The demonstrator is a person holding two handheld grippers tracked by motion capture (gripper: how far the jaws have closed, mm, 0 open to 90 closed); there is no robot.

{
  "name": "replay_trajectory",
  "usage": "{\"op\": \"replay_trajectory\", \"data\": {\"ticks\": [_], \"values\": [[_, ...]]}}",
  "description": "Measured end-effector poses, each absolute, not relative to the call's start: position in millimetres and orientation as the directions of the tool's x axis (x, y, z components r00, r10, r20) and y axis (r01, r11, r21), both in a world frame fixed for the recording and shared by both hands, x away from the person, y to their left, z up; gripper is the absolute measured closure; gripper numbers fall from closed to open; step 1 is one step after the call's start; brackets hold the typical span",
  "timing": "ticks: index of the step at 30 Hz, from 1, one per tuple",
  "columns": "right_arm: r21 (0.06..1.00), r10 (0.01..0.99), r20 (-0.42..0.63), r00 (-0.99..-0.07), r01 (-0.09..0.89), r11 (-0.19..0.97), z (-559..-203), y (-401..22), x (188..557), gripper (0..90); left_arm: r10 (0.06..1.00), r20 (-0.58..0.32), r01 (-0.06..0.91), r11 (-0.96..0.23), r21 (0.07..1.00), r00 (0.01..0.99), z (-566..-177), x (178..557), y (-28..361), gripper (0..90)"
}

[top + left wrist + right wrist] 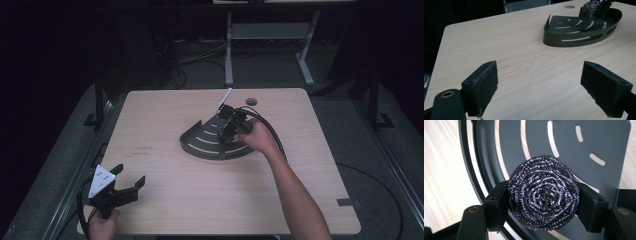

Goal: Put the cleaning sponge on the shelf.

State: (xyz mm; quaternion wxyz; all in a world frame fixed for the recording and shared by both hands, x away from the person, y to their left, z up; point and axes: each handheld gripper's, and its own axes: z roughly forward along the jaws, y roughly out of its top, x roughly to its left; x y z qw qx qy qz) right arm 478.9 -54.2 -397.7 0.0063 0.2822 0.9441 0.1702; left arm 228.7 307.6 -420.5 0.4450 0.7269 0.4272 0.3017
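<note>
Table (pixel 165 200): pale wood-grain top, bearing 1 dark quarter-round slotted tray (pixel 200 142) near its middle toward the far edge. Left gripper (pixel 131 186): held in the left hand (pixel 102 226) at the near left corner of the table, well apart from the tray, its 2 jaws spread wide with bare tabletop between them. Right gripper (pixel 543 202): over the tray, its 2 jaws pinching 1 round steel-wool scourer (pixel 543 192) from both sides, the scourer sitting just above the tray's slotted floor.

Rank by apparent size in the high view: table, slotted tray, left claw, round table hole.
1. table
2. slotted tray
3. left claw, though it sits nearer the camera, so it looks bigger than it would farther off
4. round table hole
</note>
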Motion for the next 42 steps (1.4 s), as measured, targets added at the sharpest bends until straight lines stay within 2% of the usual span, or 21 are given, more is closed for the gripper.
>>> {"op": "replay_trajectory", "data": {"ticks": [25, 42], "values": [[0.283, 0.56, 0.11, -0.821, 0.566, 0.774, -425.6, -53.5, 477.7, 32.5, 0.887, 0.059, 0.353, -0.243, 0.903, 0.459, -420.6, 228.9, 305.6, 13.7], [0.321, 0.586, 0.114, -0.802, 0.588, 0.743, -426.8, -60.4, 479.7, 32.0, 0.887, 0.059, 0.356, -0.243, 0.902, 0.458, -420.6, 229.6, 304.7, 13.8]]}}
